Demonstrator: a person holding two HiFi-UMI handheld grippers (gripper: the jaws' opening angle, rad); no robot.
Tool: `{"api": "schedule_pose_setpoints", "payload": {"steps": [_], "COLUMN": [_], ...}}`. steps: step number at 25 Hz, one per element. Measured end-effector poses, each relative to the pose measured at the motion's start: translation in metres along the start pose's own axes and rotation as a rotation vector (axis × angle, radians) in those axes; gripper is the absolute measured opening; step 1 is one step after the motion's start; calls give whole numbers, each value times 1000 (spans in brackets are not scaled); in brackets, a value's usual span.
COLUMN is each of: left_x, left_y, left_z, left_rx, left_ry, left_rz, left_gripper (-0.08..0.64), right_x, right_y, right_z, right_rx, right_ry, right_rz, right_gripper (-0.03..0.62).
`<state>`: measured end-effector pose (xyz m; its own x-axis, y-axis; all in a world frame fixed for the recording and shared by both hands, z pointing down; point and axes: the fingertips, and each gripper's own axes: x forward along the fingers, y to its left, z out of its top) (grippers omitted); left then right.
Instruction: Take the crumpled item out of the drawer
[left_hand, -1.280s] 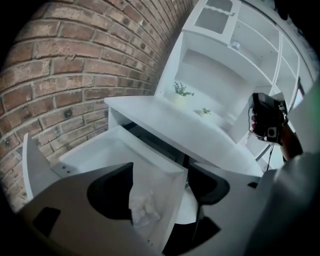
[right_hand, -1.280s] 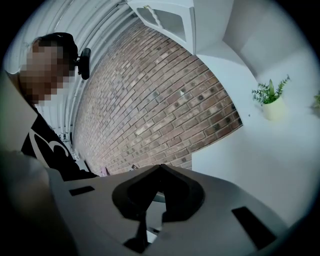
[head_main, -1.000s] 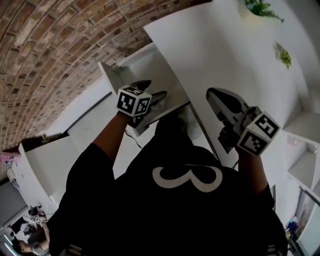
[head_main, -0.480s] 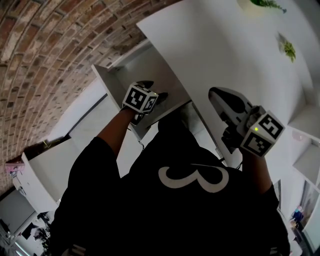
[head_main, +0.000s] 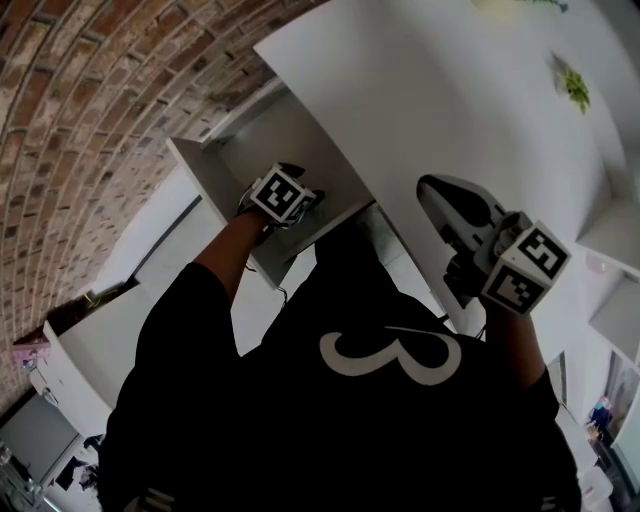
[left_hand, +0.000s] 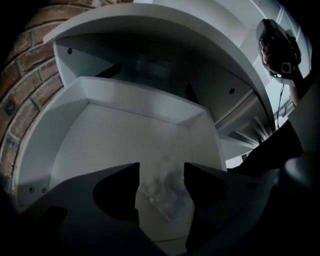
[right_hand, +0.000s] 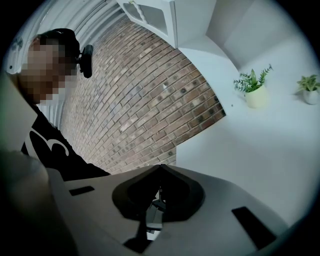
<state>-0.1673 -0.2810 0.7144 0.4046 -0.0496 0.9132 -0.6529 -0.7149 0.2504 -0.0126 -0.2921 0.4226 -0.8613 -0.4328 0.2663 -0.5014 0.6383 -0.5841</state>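
Pale crumpled papery wad (left_hand: 165, 196) on the floor of the white open drawer (left_hand: 142, 102), right between the two dark jaws of the left gripper (left_hand: 162, 171); jaws set wide and just been closing in on it, one at either flank of the wad, no firm pressing to be made out; gripper tilted steeply down into the drawer. Beyond its tips, the drawer's back wall and the dark cabinet opening above; off to its left, red-brown brick wall (left_hand: 20, 95). Right gripper (right_hand: 160, 169) well apart from the drawer, jaws closed together with nothing between them; ahead of it, broad white countertop (right_hand: 260, 150); farther ahead on that countertop, two small green potted plants (right_hand: 254, 89), the nearer one close to the brick wall.
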Motion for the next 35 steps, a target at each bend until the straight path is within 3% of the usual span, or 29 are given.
{"api": "schedule_pose_setpoints", "payload": {"steps": [4,8,20,35], "left_x": [12,18,30,30], "left_y": [-4,-5,-6,-4], "left_z": [-11,-13,-14,-15], "left_rx": [44,129,194,145], "left_ry": [48,93,107,83], "left_rz": [-43,-29,-20,20], "left_gripper": [279,278,202,123], "right_x": [1,2,-2,-4], "right_y": [-4,-8,-13,-8], "right_z": [-4,-6,-13,-14], "right_rx": [8,15,26,55], "right_ry": [8,13,21,2], "right_rz": [-6,-9,-26,-5], "right_gripper": [11,11,11,11]}}
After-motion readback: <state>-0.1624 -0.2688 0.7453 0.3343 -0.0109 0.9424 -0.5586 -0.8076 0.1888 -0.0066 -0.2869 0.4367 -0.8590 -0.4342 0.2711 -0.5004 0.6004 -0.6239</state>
